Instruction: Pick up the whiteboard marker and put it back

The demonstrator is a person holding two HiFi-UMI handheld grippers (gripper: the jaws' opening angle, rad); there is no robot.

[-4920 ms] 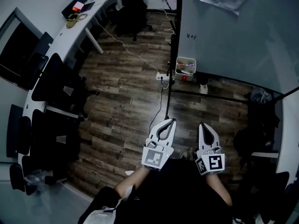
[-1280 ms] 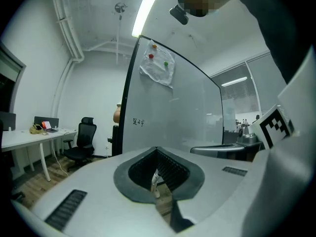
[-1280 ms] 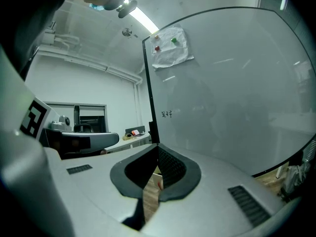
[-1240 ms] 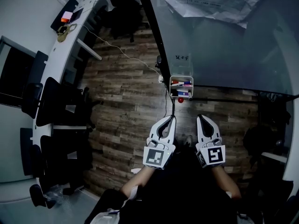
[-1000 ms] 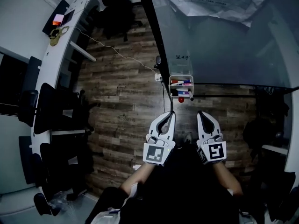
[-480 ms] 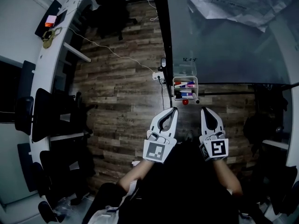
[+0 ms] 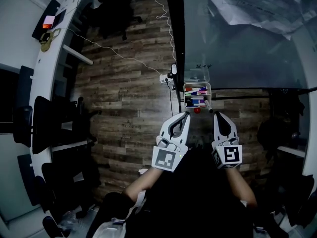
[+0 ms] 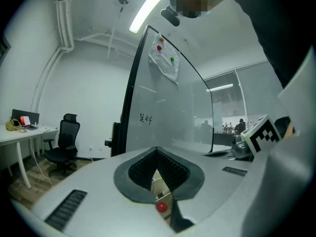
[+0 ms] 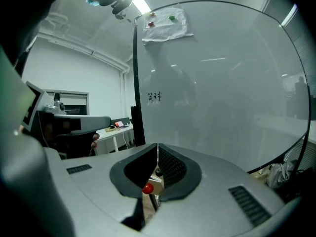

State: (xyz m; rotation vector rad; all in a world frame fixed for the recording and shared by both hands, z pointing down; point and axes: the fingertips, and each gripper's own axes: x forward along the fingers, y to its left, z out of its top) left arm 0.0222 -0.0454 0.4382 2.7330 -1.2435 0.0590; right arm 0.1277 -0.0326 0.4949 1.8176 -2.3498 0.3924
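We hold both grippers side by side, pointed at the white marker tray (image 7: 185,94) mounted on the whiteboard (image 7: 237,48). The left gripper (image 7: 185,115) has its jaws clenched, tips touching, with nothing between them. The right gripper (image 7: 217,115) is likewise clenched on nothing. The whiteboard markers (image 7: 197,90) lie in that tray, apart from both grippers. A small red ball (image 7: 197,110) sits just by the tray's near edge, between the two pairs of jaws. In each gripper view the tray shows beyond the closed tips.
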